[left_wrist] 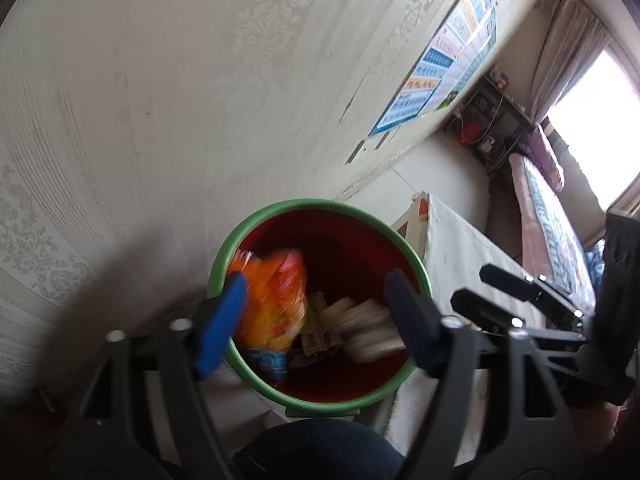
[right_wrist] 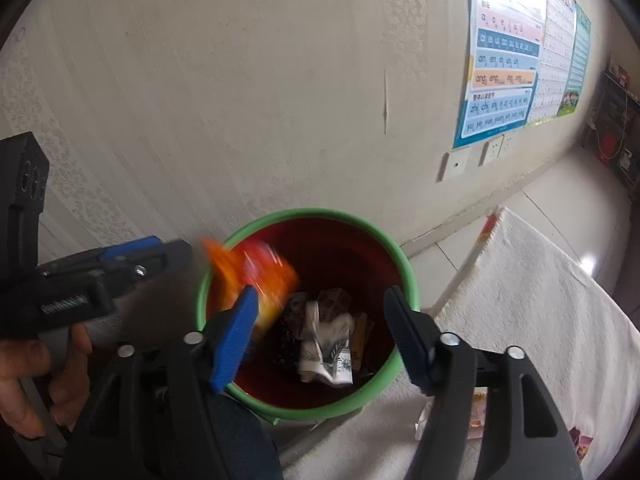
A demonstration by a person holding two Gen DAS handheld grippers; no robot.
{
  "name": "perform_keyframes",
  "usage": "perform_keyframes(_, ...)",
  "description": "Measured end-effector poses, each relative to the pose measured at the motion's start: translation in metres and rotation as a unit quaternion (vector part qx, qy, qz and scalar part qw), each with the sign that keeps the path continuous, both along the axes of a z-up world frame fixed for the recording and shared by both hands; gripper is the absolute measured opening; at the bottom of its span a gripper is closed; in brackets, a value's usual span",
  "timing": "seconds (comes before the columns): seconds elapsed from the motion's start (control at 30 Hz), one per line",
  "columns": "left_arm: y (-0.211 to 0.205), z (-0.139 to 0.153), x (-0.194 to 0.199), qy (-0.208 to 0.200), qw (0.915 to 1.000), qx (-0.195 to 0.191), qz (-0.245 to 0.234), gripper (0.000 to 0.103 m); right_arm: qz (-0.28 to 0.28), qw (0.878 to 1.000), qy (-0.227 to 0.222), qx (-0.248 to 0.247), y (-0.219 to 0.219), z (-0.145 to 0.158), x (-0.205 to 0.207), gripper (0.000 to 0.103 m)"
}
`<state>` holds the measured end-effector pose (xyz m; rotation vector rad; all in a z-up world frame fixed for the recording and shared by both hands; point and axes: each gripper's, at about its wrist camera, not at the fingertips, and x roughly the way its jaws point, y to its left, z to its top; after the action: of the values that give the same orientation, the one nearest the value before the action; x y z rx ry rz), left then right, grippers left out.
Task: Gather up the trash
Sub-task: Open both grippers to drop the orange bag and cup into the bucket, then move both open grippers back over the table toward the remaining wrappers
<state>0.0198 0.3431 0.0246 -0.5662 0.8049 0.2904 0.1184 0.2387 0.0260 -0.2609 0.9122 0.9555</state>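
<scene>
A red bin with a green rim (left_wrist: 280, 208) (right_wrist: 312, 213) stands by the wall, right under both grippers. My left gripper (left_wrist: 316, 320) hangs open over it. An orange snack bag (left_wrist: 276, 300) (right_wrist: 260, 276), blurred, sits inside the rim next to the blue left finger, and no pad presses on it. My right gripper (right_wrist: 320, 336) is also open above the bin, nothing between its fingers. Below it lie a crumpled white wrapper (right_wrist: 328, 344) and several other wrappers (left_wrist: 368, 328). In the right wrist view the left gripper (right_wrist: 176, 256) comes in from the left, held by a hand (right_wrist: 36, 376).
A patterned wall (right_wrist: 240, 80) with posters (right_wrist: 504, 52) and sockets (right_wrist: 456, 166) runs behind the bin. A white cloth-covered surface (right_wrist: 520, 300) lies to the right. A dark blue knee (left_wrist: 320, 448) is just below the bin. A shelf (left_wrist: 492, 120) and window stand far right.
</scene>
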Motion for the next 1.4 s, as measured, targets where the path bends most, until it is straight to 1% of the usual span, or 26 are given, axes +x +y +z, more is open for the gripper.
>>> perform_keyframes(0.07,0.001,-0.001,-0.003,0.0,1.0,-0.001,0.006,0.082,-0.006,1.0,0.001,-0.002,-0.004,-0.002,0.001,0.072)
perform_keyframes(0.13,0.0,-0.001,-0.003,0.001,1.0,-0.001,0.008,0.092,-0.013,1.0,0.001,-0.004,-0.01,-0.003,0.002,0.079)
perform_keyframes(0.17,-0.001,-0.001,-0.004,0.002,0.9999,0.001,0.01,0.094,-0.018,1.0,0.0,-0.003,-0.013,-0.003,0.003,0.082)
perform_keyframes(0.27,-0.007,0.0,-0.003,0.002,0.9999,0.005,0.009,0.097,-0.026,1.0,-0.003,-0.003,-0.021,0.0,0.001,0.085)
perform_keyframes(0.37,-0.016,0.0,-0.001,0.002,1.0,0.009,0.001,0.097,-0.037,0.999,-0.006,-0.001,-0.033,0.003,0.0,0.088)
perform_keyframes(0.6,-0.046,0.0,0.012,0.003,0.9997,0.006,-0.025,0.097,-0.068,0.998,-0.006,-0.001,-0.074,0.006,-0.005,0.089)
perform_keyframes(0.73,-0.066,-0.002,0.018,0.005,0.9988,0.004,-0.049,0.097,-0.092,0.996,-0.006,0.001,-0.104,0.009,-0.007,0.089)
perform_keyframes(0.9,-0.103,-0.003,0.028,0.007,0.996,0.004,-0.089,0.097,-0.129,0.992,-0.01,-0.004,-0.152,0.01,-0.012,0.09)
perform_keyframes(1.13,-0.152,-0.005,0.042,0.011,0.9903,0.005,-0.139,0.097,-0.2,0.98,0.005,-0.018,-0.231,-0.001,-0.007,0.09)
perform_keyframes(1.27,-0.177,-0.01,0.051,0.015,0.9866,0.005,-0.162,0.097,-0.235,0.972,0.004,-0.025,-0.272,-0.003,-0.007,0.09)
perform_keyframes(1.4,-0.2,-0.016,0.061,0.027,0.9821,0.018,-0.186,0.097,-0.265,0.964,0.007,-0.028,-0.305,-0.006,-0.006,0.09)
